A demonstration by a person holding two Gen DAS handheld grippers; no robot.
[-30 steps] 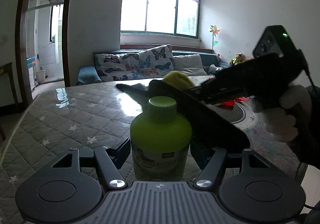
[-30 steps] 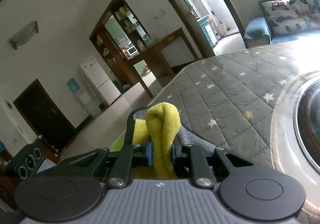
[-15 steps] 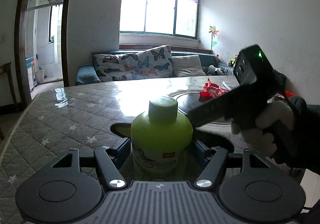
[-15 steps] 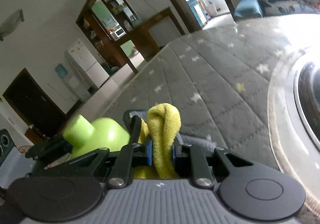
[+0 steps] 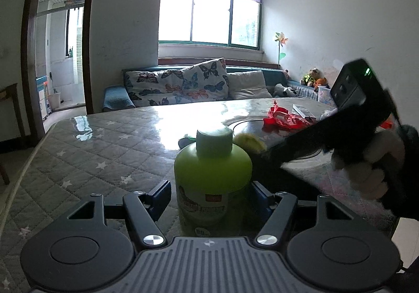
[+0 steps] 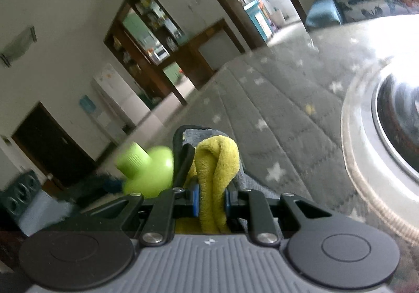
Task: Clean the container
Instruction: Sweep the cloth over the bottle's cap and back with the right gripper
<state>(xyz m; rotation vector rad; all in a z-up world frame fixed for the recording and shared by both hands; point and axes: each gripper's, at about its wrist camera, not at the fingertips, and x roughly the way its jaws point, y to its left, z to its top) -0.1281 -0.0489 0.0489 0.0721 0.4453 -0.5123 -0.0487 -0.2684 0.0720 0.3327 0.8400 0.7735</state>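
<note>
Two tools share the job: your left tool [image 5: 210, 194] clamps the green bottle [image 5: 212, 183] upright above the quilted surface [image 5: 91, 146] to steady it, while your right tool [image 6: 211, 200], pinching the yellow cloth [image 6: 216, 177], reaches its far shoulder to wipe.

The bottle [image 5: 212, 175] is lime green with a paler green cap and a white and red label. The cloth [image 6: 216, 177] is yellow. The table cover [image 5: 86, 151] is grey, quilted, dotted with white stars. On the far sofa [image 5: 115, 98], teal, lies a white butterfly-print cushion [image 5: 175, 86]. Red wrapping [image 5: 284, 117] lies far right.
</note>
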